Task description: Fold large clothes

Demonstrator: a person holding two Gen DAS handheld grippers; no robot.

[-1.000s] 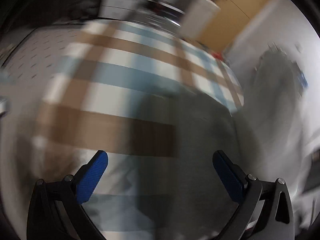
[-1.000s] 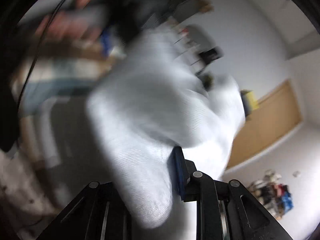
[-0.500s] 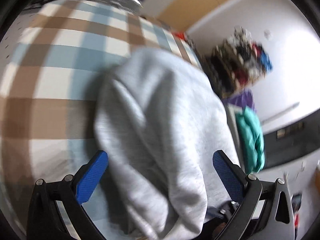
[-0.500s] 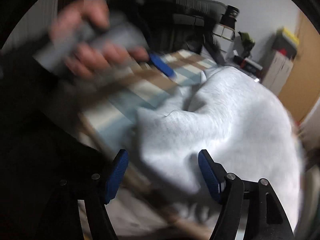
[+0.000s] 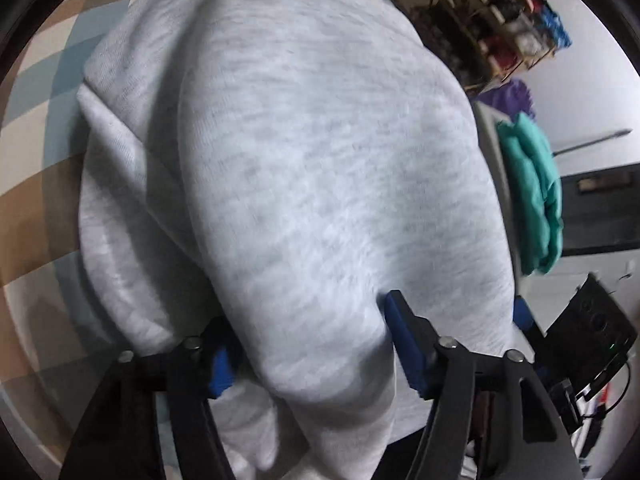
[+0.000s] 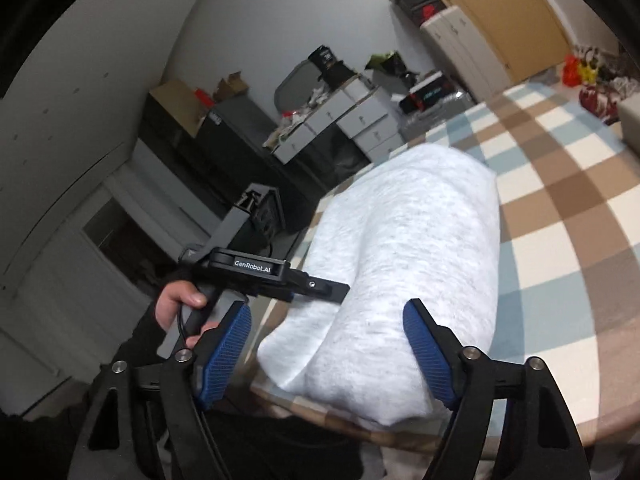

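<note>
A folded light grey sweatshirt (image 5: 320,160) lies as a thick bundle on the table's brown, blue and white checked cloth (image 5: 36,184). My left gripper (image 5: 308,312) points down at its near end, jaws closing, and both blue pads dent a fat fold of the fabric. From the right wrist view the sweatshirt (image 6: 416,248) lies near the table edge. A hand (image 6: 180,300) holds the left gripper (image 6: 320,288) against its left side. My right gripper (image 6: 328,306) is opening. The bundle's near end shows between its fingers, and neither pad presses on it.
Right of the table are a wooden rack of clothes (image 5: 504,20), a teal garment (image 5: 532,192) and a black device with cables (image 5: 592,332). Grey drawers with clutter (image 6: 360,120) and a wooden door (image 6: 500,0) stand beyond the checked cloth (image 6: 560,208).
The left gripper swung over the sweatshirt and its wide jaws narrowed onto a fold. The right gripper let go of the fabric, rolled upright and drew back from the bundle.
</note>
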